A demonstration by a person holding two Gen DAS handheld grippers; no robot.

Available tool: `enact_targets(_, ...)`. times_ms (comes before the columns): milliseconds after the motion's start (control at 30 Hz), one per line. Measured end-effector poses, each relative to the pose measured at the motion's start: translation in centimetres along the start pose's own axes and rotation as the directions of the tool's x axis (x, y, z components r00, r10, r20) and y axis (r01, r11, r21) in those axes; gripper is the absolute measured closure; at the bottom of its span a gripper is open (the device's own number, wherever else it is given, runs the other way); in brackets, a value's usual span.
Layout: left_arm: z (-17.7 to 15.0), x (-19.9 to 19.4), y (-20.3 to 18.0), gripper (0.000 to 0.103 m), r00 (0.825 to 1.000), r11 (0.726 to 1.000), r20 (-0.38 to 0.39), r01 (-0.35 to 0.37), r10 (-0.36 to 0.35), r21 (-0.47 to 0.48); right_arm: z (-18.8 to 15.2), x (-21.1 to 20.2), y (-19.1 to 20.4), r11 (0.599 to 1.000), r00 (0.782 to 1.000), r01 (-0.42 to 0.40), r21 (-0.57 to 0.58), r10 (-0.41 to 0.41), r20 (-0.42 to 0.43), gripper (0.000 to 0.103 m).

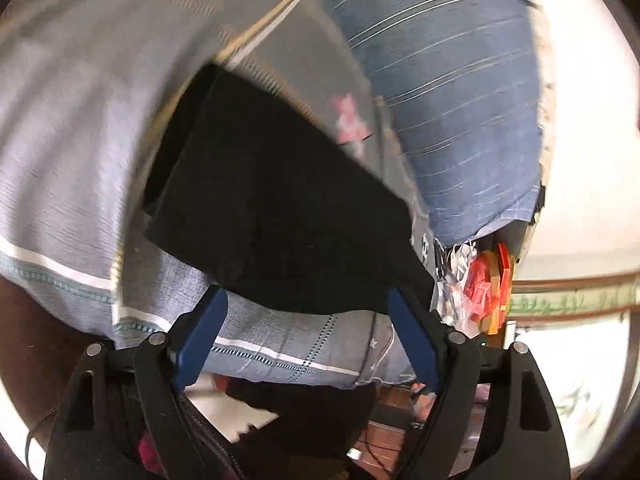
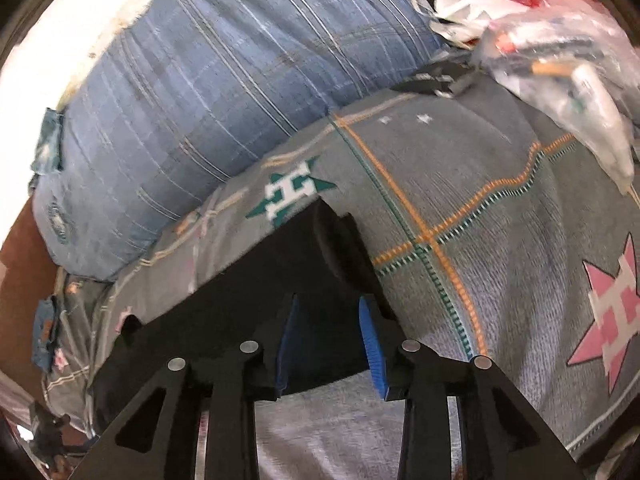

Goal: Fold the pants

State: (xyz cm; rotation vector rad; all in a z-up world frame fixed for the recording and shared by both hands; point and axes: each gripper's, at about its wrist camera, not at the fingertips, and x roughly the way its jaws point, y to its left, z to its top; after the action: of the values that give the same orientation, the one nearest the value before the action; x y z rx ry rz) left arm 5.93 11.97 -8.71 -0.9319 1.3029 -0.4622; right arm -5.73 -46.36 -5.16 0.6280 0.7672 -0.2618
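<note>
The black pants [image 1: 276, 216] lie folded into a flat block on the grey patterned bedsheet [image 1: 68, 152]. My left gripper [image 1: 308, 300] is open, its blue fingers [image 1: 204, 332] spread just short of the pants' near edge, touching nothing. In the right wrist view the pants [image 2: 248, 300] fill the lower middle. My right gripper [image 2: 330, 312] is partly open, its blue fingers [image 2: 370, 344] straddling the near edge of the black cloth; whether it pinches the cloth is unclear.
A blue striped pillow [image 1: 448, 100] lies beyond the pants, also in the right wrist view [image 2: 208, 92]. Plastic bags with red and white items [image 2: 552, 52] sit at the bed's far corner. The bedsheet [image 2: 480, 208] has star motifs. The bed edge and floor [image 1: 384, 432] lie below my left gripper.
</note>
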Motion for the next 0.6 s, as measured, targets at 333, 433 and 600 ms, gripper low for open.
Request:
enact_targets(333,3.7,-0.2,-6.1,0.101,0.991,0.977,0.101,-0.106,0.088,0.184,1.8,1.1,1.0,0.998,1.0,-0.013,-0.059,0.014,0.02,0.103)
enact_targets(433,4.2,-3.3,-8.5,0.103,0.974,0.961,0.223,-0.097,0.038,0.259,3.6,-1.1,1.3,0.997,0.992,-0.07,-0.034,0.073,0.101,0.103)
enact_targets(600,4.3,-2.1,-5.2,0.103,0.977,0.963,0.175,-0.156,0.118,0.22,2.4,-1.2,0.9,0.999,0.997,-0.047,-0.023,0.048,0.061,0.098)
